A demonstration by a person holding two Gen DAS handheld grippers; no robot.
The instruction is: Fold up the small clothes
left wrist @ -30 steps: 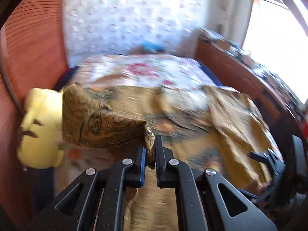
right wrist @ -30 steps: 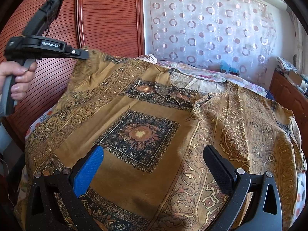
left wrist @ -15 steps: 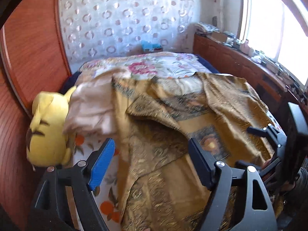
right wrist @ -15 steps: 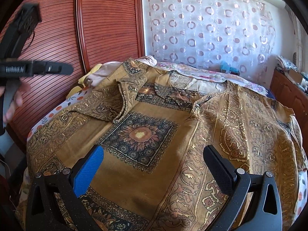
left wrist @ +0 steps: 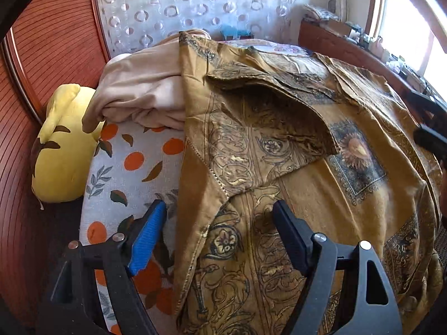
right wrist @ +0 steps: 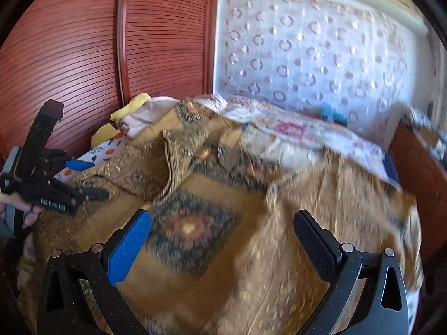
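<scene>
A gold-brown patterned garment (left wrist: pixel 321 195) (right wrist: pixel 251 237) lies spread on the bed. Its left sleeve (left wrist: pixel 265 117) is folded inward over the chest, near the dark square medallion (left wrist: pixel 354 153). My left gripper (left wrist: pixel 218 223) hangs open low over the garment's left edge, blue pad over the bedsheet, black pad over the cloth, nothing between them. My right gripper (right wrist: pixel 220 234) is open above the garment's lower middle, holding nothing. The left gripper (right wrist: pixel 83 178) also shows at the left of the blurred right wrist view, held by a hand (right wrist: pixel 16 206).
A beige folded cloth (left wrist: pixel 145 95) and a yellow plush toy (left wrist: pixel 64 145) sit at the bed's left by the red wooden wardrobe (right wrist: pixel 97 42). An orange-print bedsheet (left wrist: pixel 131 173) shows beside the garment. A wooden dresser (left wrist: pixel 363 55) runs along the right under the window.
My left gripper let go of the sleeve, which dropped folded across the garment's chest, then sank toward the garment's left edge. My right gripper lifted slightly and its view tilted up.
</scene>
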